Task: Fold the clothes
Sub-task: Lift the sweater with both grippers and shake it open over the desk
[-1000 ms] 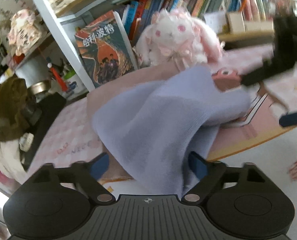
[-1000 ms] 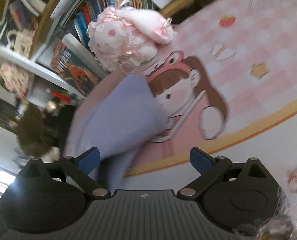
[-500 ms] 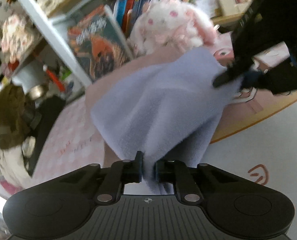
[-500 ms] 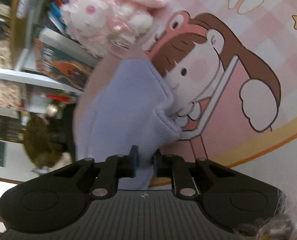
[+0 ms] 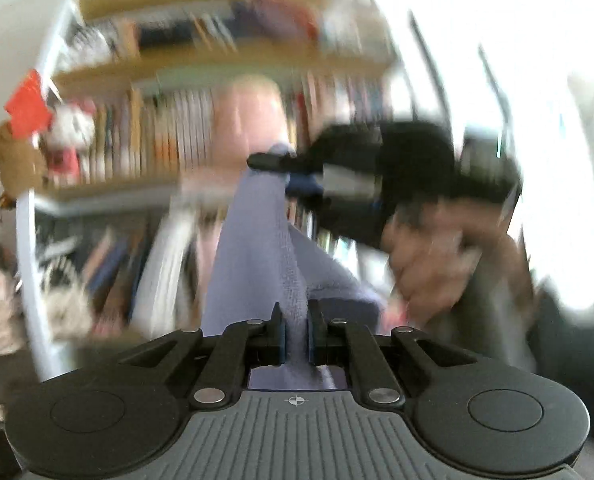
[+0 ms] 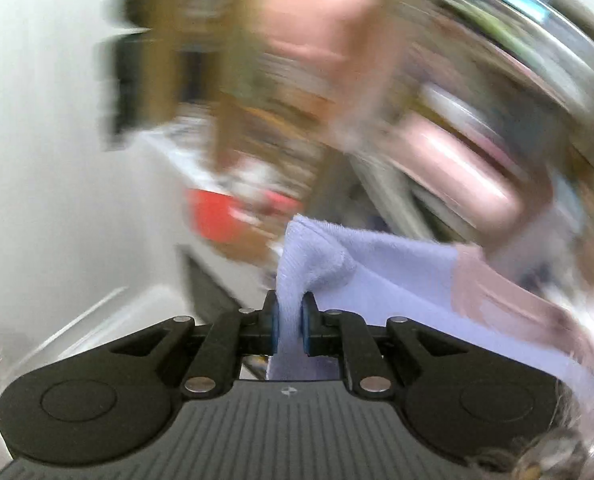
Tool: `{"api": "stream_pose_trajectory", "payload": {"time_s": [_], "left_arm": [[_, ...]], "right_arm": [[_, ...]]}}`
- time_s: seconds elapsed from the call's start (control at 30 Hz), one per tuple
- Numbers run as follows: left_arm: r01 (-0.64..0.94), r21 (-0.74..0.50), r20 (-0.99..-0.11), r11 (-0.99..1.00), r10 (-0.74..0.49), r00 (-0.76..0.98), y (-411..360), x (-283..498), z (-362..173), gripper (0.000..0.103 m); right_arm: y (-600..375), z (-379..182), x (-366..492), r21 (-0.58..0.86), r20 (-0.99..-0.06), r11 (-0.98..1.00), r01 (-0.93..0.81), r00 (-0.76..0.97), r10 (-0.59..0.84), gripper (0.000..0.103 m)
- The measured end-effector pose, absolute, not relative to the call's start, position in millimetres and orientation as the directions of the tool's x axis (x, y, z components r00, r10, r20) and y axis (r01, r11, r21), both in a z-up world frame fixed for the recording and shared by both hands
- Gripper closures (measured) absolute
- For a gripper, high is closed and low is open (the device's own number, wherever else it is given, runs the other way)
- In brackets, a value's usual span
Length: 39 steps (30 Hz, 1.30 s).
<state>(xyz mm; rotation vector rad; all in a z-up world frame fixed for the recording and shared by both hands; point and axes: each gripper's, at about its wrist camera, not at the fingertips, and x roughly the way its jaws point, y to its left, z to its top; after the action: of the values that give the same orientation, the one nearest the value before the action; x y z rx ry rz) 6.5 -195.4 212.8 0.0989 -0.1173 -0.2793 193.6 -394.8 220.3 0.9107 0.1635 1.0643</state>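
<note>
A lavender fleece garment [image 5: 253,248] with a pink part hangs in the air between my two grippers. My left gripper [image 5: 295,330] is shut on one edge of it. My right gripper [image 6: 288,322] is shut on another edge of the lavender garment [image 6: 361,276]; its pink part [image 6: 493,292] trails to the right. In the left wrist view the right gripper [image 5: 281,162] shows above, held by a hand [image 5: 429,264], pinching the garment's top. Both views are heavily blurred.
A bookshelf [image 5: 145,144] full of books stands behind the garment, with plush toys [image 5: 65,140] at its left end. A white wall [image 6: 57,160] fills the left of the right wrist view. The floor mat is out of view.
Both grippers, open a second ago, closed on the lavender garment and lifted it off the mat. The cameras have swung up fast toward the shelves.
</note>
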Motion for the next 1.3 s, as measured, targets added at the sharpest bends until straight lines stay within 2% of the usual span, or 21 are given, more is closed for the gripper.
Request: {"api": "stream_pose_trajectory", "payload": {"time_s": [0.03,0.1,0.13,0.2,0.27,0.3,0.37,0.43,0.5,0.57,0.6,0.63,0.77,0.8,0.83,0.9,1.0,1.1,1.17,1.3], "left_arm": [[0.304,0.074,0.155,0.950,-0.312,0.937,-188,-1,226,0.093],[0.346,-0.005,0.181,0.938,-0.340,0.923,-175,-8,237,0.093],[0.367,-0.044,0.193,0.929,-0.352,0.916,-168,-11,242,0.093],[0.356,-0.116,0.128,0.927,-0.341,0.931,-155,-5,228,0.093],[0.306,-0.161,0.022,0.938,-0.307,0.952,-144,7,204,0.092],[0.269,-0.170,-0.061,0.948,-0.282,0.957,-136,18,184,0.092],[0.182,-0.194,-0.251,0.964,-0.228,0.941,-118,41,135,0.092],[0.061,-0.207,-0.443,0.976,-0.149,0.884,-99,59,78,0.093],[-0.011,-0.191,-0.535,0.982,-0.095,0.839,-86,65,39,0.093],[-0.062,-0.174,-0.585,0.983,-0.053,0.809,-73,71,16,0.093],[-0.082,-0.166,-0.602,0.983,-0.035,0.798,-65,73,10,0.093],[-0.102,-0.157,-0.617,0.982,-0.016,0.787,-57,76,4,0.093],[-0.163,-0.122,-0.657,0.979,0.044,0.753,-31,88,-14,0.093],[-0.172,-0.112,-0.666,0.979,0.055,0.744,-28,88,-19,0.092],[-0.178,-0.100,-0.676,0.979,0.064,0.734,-26,89,-23,0.092],[-0.192,-0.075,-0.693,0.979,0.087,0.716,-22,90,-28,0.087],[-0.205,-0.055,-0.704,0.977,0.107,0.702,-19,86,-27,0.087],[-0.239,-0.043,-0.665,0.970,0.151,0.732,-8,79,-14,0.086],[-0.259,-0.039,-0.646,0.965,0.173,0.744,-3,75,-6,0.084],[-0.224,-0.048,-0.663,0.973,0.136,0.736,-10,60,-8,0.072]], "right_arm": [[-395,248,189,0.651,0.349,0.156,-0.743,0.475,0.808,0.093],[-390,283,184,0.556,0.426,0.100,-0.825,0.387,0.818,0.093],[-384,291,185,0.550,0.421,0.085,-0.831,0.364,0.831,0.093],[-372,305,187,0.541,0.407,0.056,-0.839,0.320,0.856,0.093],[-349,281,202,0.597,0.308,0.089,-0.797,0.330,0.892,0.093],[-337,268,209,0.623,0.256,0.108,-0.774,0.333,0.907,0.093],[-308,213,231,0.695,0.076,0.213,-0.687,0.366,0.928,0.093],[-290,166,238,0.730,-0.062,0.310,-0.609,0.393,0.917,0.093],[-273,118,244,0.746,-0.198,0.407,-0.527,0.408,0.891,0.093],[-255,71,250,0.744,-0.332,0.502,-0.442,0.408,0.851,0.093],[-247,48,253,0.735,-0.397,0.548,-0.398,0.403,0.825,0.093],[-239,37,255,0.735,-0.424,0.565,-0.376,0.395,0.815,0.093],[-210,38,248,0.694,-0.477,0.601,-0.397,0.372,0.797,0.091],[-212,38,244,0.678,-0.484,0.612,-0.408,0.379,0.789,0.085],[-216,38,241,0.661,-0.491,0.623,-0.419,0.387,0.781,0.072],[-223,39,233,0.626,-0.503,0.644,-0.440,0.403,0.765,0.053],[-233,39,221,0.572,-0.520,0.673,-0.469,0.428,0.740,0.051],[-243,40,209,0.515,-0.534,0.700,-0.496,0.453,0.714,0.051],[-262,29,197,0.471,-0.580,0.745,-0.473,0.470,0.665,0.051],[-300,6,172,0.375,-0.665,0.825,-0.422,0.498,0.557,0.051]]}}
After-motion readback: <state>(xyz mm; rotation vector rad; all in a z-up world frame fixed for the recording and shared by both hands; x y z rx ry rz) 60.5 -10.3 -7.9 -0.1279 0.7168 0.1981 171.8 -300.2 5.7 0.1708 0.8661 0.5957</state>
